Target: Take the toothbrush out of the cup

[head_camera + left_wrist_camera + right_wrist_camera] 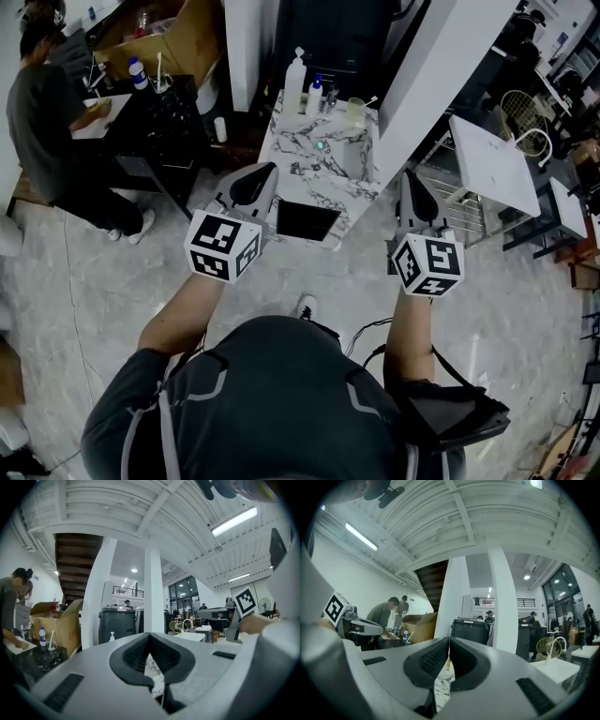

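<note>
Left gripper (265, 174) and right gripper (412, 184): jaws pressed together, nothing held. Cup (355, 115) well ahead, between them, on marble counter (309, 155). Toothbrush (368, 100) leans out. Probably light, stiff, slick; pinch its exposed end.

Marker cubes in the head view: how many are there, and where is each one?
2. One marker cube sits on the left gripper, picture left; the other on the right gripper, picture right. Nothing suggests a hidden third.

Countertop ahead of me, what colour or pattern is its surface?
The countertop is white marble with dark grey veins, clearest in the head view.
</note>
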`<state>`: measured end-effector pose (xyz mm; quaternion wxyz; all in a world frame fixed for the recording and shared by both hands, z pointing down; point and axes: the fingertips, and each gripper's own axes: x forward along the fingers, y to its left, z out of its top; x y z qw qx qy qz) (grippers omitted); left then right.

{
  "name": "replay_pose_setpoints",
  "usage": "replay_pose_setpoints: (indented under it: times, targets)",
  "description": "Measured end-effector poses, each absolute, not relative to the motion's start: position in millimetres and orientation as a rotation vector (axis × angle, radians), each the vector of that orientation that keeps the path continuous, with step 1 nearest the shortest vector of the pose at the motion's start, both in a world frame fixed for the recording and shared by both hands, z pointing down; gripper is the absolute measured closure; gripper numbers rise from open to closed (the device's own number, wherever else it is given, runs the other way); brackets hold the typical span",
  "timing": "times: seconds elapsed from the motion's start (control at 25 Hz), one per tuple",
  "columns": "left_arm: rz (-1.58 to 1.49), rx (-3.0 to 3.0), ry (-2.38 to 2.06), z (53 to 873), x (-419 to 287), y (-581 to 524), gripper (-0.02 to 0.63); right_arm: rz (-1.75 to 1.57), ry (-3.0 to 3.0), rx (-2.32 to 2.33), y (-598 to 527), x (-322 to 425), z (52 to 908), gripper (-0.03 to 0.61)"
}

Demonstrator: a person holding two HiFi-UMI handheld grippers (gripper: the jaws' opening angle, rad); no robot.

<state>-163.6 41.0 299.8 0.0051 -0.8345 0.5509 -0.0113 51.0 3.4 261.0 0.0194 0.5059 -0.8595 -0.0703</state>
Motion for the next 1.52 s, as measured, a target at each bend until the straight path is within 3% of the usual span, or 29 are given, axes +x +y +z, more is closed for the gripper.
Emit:
replay_pose_setpoints:
  times: [0.8,1.52]
  targets:
    - [-0.138,-2.572,1.834,315,-76,-144,0.604,-0.146,-2.735,1.469,-171,141,281,0.551]
    - [-0.158,-2.712,1.599,345,-91,-313,0.604,-0.105,-2.559,1.635,-289,103,303,0.551]
